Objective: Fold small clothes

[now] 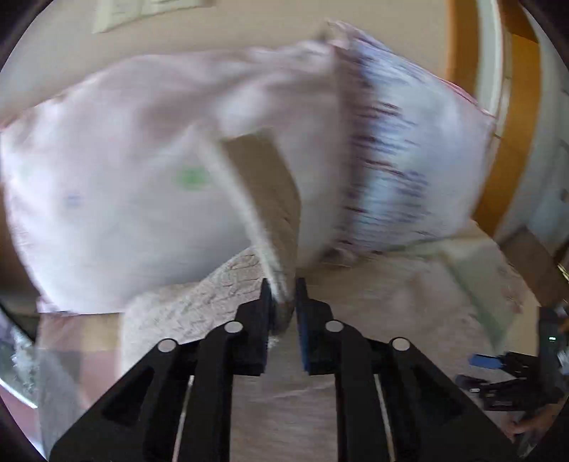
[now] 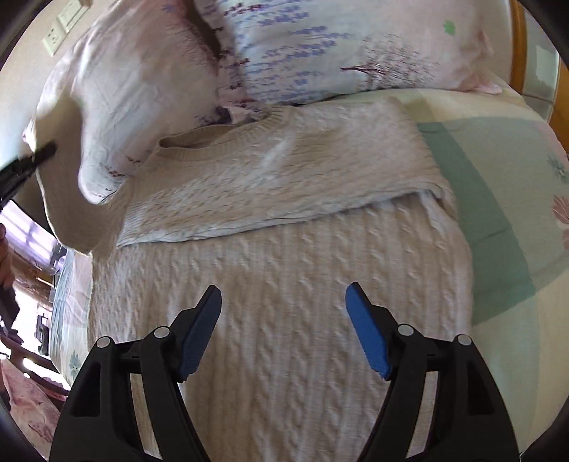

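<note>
A cream cable-knit sweater (image 2: 281, 284) lies on the bed, one sleeve (image 2: 284, 177) folded across its chest below the collar (image 2: 199, 140). My right gripper (image 2: 283, 302) is open and empty, just above the sweater's body. My left gripper (image 1: 282, 296) is shut on a cream ribbed edge of the sweater (image 1: 259, 220) and lifts it; the view is blurred by motion. The left gripper's fingers also show at the left edge of the right wrist view (image 2: 39, 152), beside the sweater's raised left side.
Two pale floral pillows (image 2: 320, 46) lie at the head of the bed, one (image 2: 135, 81) beside the collar. A green and cream bedsheet (image 2: 498, 184) spreads to the right. A wooden bed frame (image 1: 512, 142) stands behind. Wall sockets (image 2: 57, 33) sit on the left.
</note>
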